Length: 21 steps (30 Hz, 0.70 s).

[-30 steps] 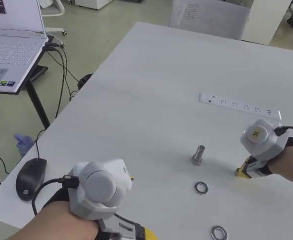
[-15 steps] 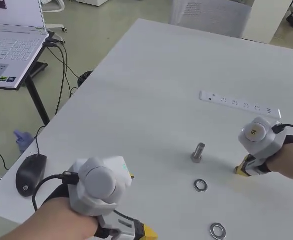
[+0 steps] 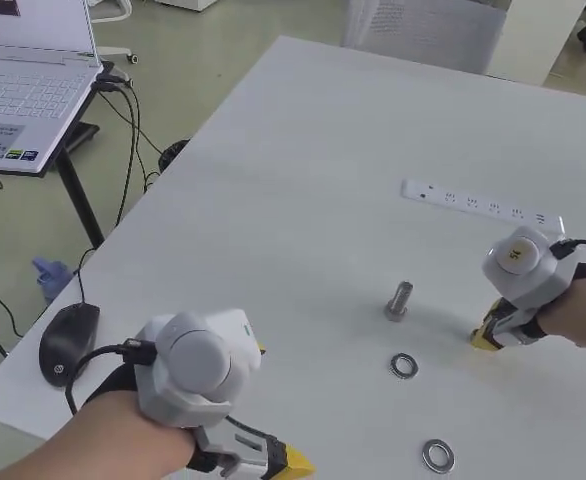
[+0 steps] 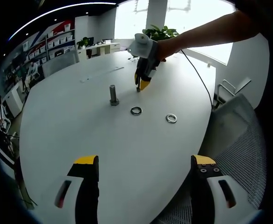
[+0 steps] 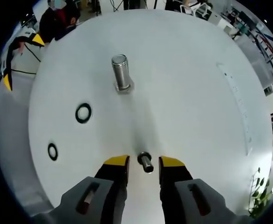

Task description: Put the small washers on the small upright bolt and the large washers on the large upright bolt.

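A large steel bolt (image 3: 400,300) (image 5: 120,72) (image 4: 112,94) stands upright mid-table. Two washers lie flat in front of it, one close (image 3: 404,365) (image 5: 83,112) (image 4: 136,110), the other nearer the table's front edge (image 3: 437,455) (image 5: 52,151) (image 4: 171,118). My right gripper (image 3: 488,340) (image 5: 144,163) points down at the table to the bolt's right. A small upright bolt (image 5: 145,162) stands between its jaws, with a narrow gap on each side. My left gripper (image 3: 293,462) (image 4: 146,163) hovers wide open over the front edge, holding nothing.
A white power strip (image 3: 478,205) (image 5: 239,107) lies beyond the bolts. A black mouse (image 3: 68,340) sits at the table's left corner. An open laptop (image 3: 23,90) stands on a side stand to the far left. The white tabletop (image 3: 303,180) is bare behind.
Only the head view has shifted a little. Both grippers, the bolts and the washers hold their places.
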Each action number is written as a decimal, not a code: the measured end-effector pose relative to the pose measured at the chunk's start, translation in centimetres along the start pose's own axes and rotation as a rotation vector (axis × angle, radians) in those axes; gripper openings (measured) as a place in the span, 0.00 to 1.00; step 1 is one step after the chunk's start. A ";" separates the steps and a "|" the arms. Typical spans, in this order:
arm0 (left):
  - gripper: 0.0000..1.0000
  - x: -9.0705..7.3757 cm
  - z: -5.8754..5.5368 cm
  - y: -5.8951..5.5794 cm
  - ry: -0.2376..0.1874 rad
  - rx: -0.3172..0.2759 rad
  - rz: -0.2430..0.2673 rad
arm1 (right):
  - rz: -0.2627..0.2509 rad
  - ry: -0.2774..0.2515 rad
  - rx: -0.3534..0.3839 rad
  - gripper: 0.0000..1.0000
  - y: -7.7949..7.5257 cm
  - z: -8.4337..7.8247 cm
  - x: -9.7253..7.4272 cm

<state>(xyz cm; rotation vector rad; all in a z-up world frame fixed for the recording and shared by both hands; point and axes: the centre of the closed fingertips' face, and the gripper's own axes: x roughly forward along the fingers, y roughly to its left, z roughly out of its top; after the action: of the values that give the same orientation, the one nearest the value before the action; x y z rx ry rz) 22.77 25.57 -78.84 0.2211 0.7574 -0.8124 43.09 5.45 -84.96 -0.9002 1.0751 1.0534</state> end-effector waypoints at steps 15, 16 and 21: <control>0.82 -0.5 0.9 0.0 -0.018 0.030 -0.002 | -0.024 -0.026 0.033 0.28 0.0 0.2 -3.1; 0.82 -0.5 0.9 0.0 -0.017 0.035 -0.006 | -0.026 -0.029 0.034 0.28 0.1 0.2 -3.4; 0.82 -0.6 1.2 -0.3 -0.026 0.052 -0.018 | -0.035 -0.049 0.034 0.28 0.7 0.5 -4.8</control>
<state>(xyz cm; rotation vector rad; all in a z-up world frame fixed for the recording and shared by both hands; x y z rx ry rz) 22.94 25.17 -77.54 0.2505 0.7153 -0.8512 41.89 5.08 -80.27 -0.8592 1.0306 1.0206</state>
